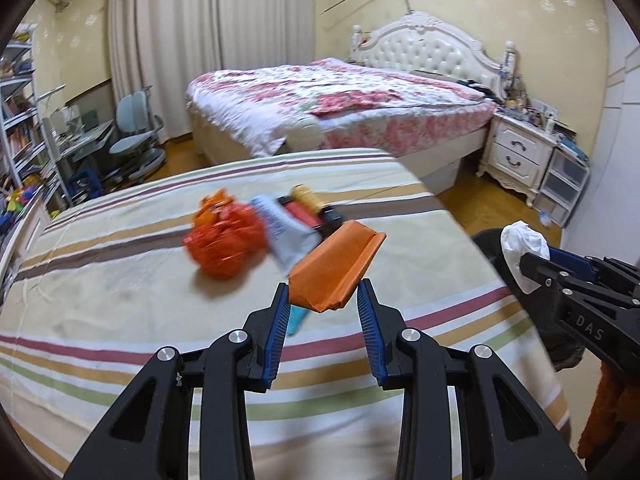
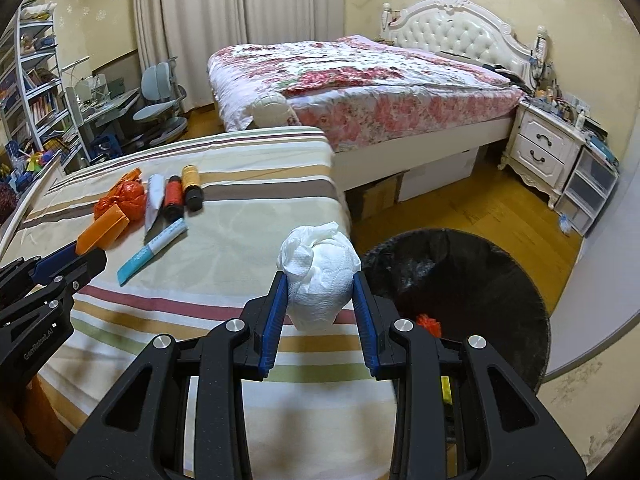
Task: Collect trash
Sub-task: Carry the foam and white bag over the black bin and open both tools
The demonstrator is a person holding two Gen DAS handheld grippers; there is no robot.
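My left gripper (image 1: 325, 294) is shut on an orange folded paper packet (image 1: 336, 268), held above the striped cloth of the table (image 1: 120, 300); the packet also shows in the right wrist view (image 2: 102, 232). My right gripper (image 2: 320, 286) is shut on a crumpled white tissue ball (image 2: 320, 276), held at the table's right edge beside the black trash bin (image 2: 480, 280). The tissue shows in the left wrist view (image 1: 522, 248). On the cloth lie an orange plastic bag (image 2: 126, 200), a white pouch (image 2: 154, 200), two small bottles (image 2: 182, 192) and a teal-white tube (image 2: 152, 252).
The bin holds a scrap of orange trash (image 2: 430, 324). Behind the table stands a bed with a floral cover (image 2: 360, 80), a white nightstand (image 2: 540, 148) at right, a desk chair (image 2: 160, 96) and bookshelves (image 2: 36, 80) at left.
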